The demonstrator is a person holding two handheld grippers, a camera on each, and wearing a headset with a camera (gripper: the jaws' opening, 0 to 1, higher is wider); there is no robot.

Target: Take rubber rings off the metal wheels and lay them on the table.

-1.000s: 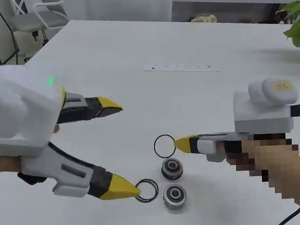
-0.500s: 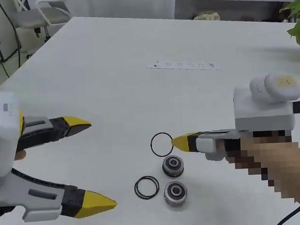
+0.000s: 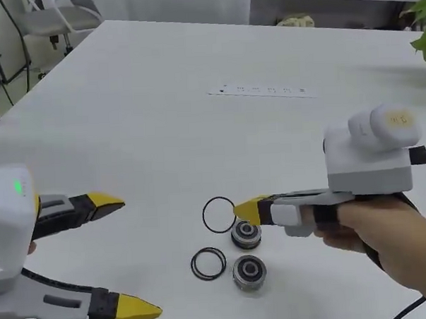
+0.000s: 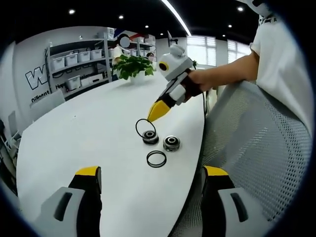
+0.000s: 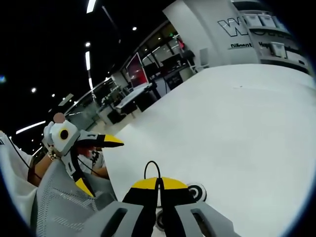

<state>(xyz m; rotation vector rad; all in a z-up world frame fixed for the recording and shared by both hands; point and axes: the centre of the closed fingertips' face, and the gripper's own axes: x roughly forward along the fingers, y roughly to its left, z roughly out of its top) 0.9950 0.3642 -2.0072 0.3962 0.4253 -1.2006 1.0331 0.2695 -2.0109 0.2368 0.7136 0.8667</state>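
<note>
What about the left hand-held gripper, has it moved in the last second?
Yes. The left hand-held gripper has pulled back leftward, away from the laid-down rubber ring.

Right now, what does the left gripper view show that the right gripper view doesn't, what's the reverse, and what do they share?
Left gripper view: loose rubber rings lying flat on the table, two metal wheels side by side, and a plant behind.
Right gripper view: the left gripper seen from the front, its jaws wide apart.
Shared: the table, the right gripper shut on a rubber ring, and one of the metal wheels beside it.
</note>
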